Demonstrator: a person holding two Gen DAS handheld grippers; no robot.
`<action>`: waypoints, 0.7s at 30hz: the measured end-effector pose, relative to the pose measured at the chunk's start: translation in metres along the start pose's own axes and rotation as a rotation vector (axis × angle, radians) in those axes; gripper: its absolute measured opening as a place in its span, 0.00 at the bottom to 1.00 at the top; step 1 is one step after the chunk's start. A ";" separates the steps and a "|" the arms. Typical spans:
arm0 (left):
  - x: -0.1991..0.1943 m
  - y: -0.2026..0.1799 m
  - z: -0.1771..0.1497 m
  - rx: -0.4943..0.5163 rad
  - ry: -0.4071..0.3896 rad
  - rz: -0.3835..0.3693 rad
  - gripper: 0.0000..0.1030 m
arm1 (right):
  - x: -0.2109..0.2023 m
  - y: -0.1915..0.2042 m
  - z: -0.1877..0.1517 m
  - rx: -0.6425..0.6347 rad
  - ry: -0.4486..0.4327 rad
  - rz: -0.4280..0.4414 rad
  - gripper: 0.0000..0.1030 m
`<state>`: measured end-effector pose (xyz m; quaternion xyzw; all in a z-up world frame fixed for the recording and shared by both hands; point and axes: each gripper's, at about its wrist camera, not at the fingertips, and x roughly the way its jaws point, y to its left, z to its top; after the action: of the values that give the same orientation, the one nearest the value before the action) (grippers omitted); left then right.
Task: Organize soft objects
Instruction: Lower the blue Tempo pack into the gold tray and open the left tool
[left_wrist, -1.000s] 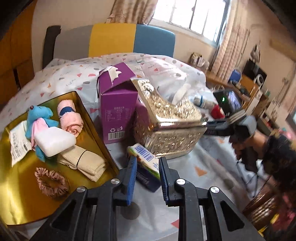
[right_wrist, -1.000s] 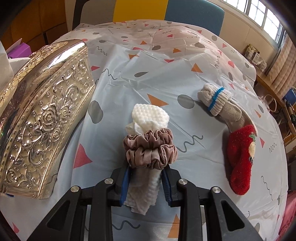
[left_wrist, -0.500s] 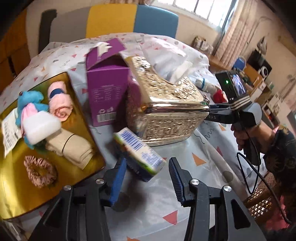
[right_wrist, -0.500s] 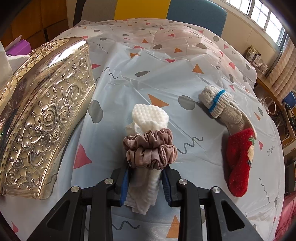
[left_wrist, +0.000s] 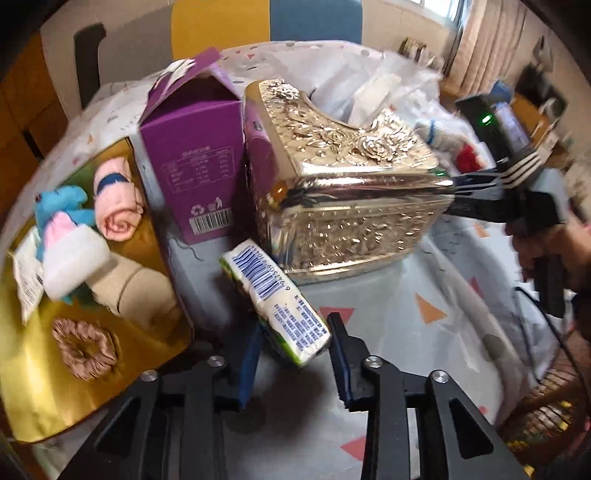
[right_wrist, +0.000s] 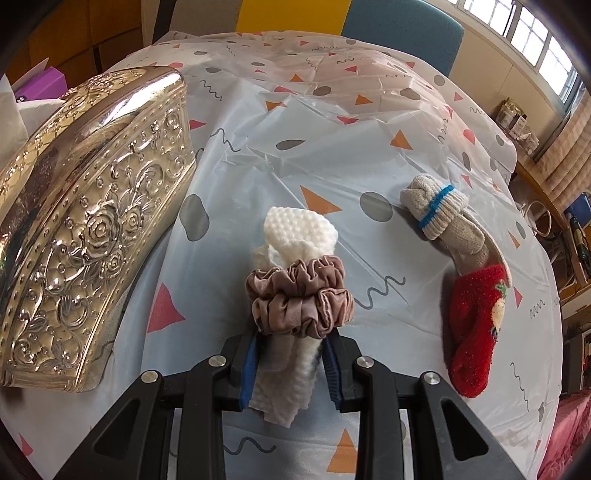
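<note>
My left gripper (left_wrist: 293, 360) is open, its jaws on either side of a tissue pack (left_wrist: 275, 301) with a barcode that lies on the table. To its left a gold tray (left_wrist: 40, 402) holds a blue plush toy (left_wrist: 61, 208), a pink rolled cloth (left_wrist: 116, 206), a white sponge (left_wrist: 74, 254), a beige folded cloth (left_wrist: 136, 291) and a brown scrunchie (left_wrist: 85, 349). My right gripper (right_wrist: 291, 363) is shut on a rolled white cloth (right_wrist: 299, 236) bound by a brown scrunchie (right_wrist: 299, 297). A rolled grey sock (right_wrist: 439, 210) and a red sock (right_wrist: 476, 332) lie to its right.
An ornate silver tissue box (left_wrist: 351, 199) stands mid-table and also shows at the left of the right wrist view (right_wrist: 85, 229). An open purple carton (left_wrist: 192, 158) stands beside the tray. A patterned plastic cloth (right_wrist: 332, 129) covers the table. A chair (left_wrist: 258, 22) stands behind.
My left gripper has opened, letting go of the tissue pack, and has shifted closer to the silver box. My right gripper still holds the rolled cloth, barely moved.
</note>
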<state>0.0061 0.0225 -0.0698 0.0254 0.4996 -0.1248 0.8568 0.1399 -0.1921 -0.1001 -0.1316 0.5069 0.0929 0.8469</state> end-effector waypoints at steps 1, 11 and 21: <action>-0.002 0.006 -0.003 -0.001 -0.006 -0.022 0.31 | 0.000 0.000 0.001 -0.001 0.000 0.000 0.29; -0.068 0.031 -0.017 -0.017 -0.194 -0.225 0.31 | 0.002 0.000 0.000 0.008 -0.004 -0.001 0.29; -0.099 0.146 -0.012 -0.302 -0.260 0.097 0.31 | 0.001 -0.001 -0.004 0.004 -0.010 -0.001 0.29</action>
<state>-0.0159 0.1849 -0.0024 -0.0955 0.3961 -0.0092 0.9132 0.1371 -0.1948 -0.1026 -0.1294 0.5026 0.0922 0.8498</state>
